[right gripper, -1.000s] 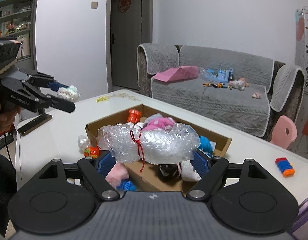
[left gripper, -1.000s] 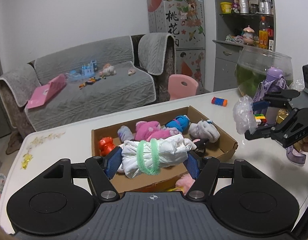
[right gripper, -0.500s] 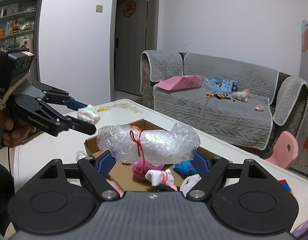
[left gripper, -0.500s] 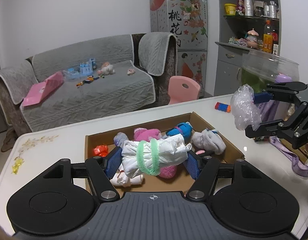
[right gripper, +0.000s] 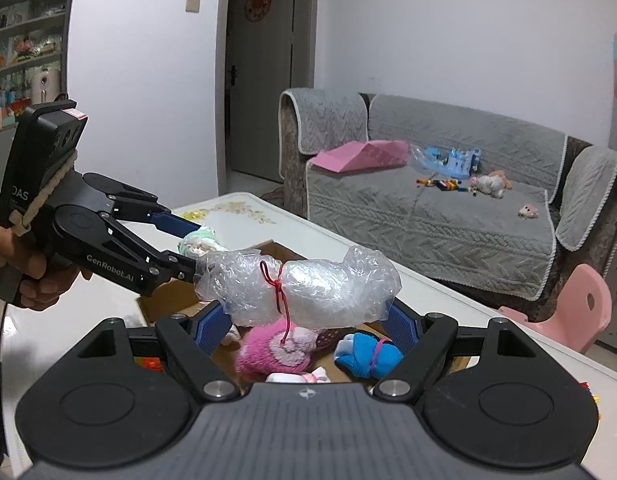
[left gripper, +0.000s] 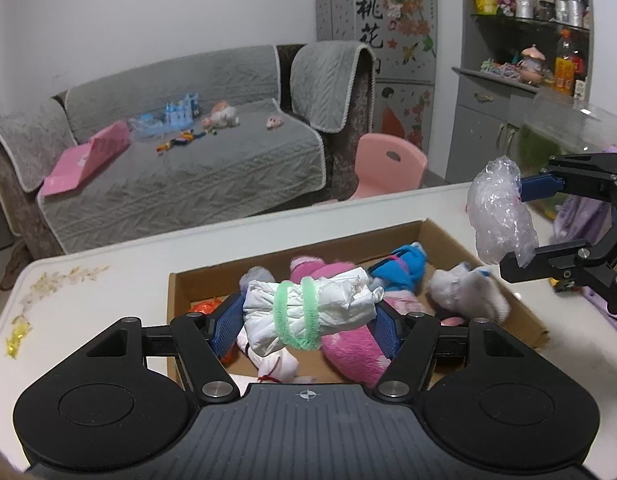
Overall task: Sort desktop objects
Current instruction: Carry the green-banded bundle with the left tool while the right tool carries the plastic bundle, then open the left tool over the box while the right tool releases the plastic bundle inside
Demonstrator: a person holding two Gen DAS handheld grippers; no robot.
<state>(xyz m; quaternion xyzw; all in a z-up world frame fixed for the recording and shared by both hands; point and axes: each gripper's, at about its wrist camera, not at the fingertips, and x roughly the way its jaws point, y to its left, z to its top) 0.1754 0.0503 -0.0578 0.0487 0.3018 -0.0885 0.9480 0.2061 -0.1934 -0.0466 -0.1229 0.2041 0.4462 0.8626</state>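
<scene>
While tongs [left gripper: 306,322] pinch crinkly bundle [left gripper: 308,312], cardboard box [left gripper: 488,276]

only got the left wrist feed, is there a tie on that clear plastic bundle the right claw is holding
Observer: Yes. The right wrist view shows a red string knotted round the middle of the clear plastic bundle, which the right claw grips at both ends.

Operator: whats right under it

Observer: The cardboard box. Just below the bundle lie a pink plush bundle and a blue one.

Operator: is my left claw close to it

Observer: In that view the left claw, shut on the white bundle with green ties, has its lower fingertip beside the plastic's left end; whether they touch I cannot tell.
</scene>
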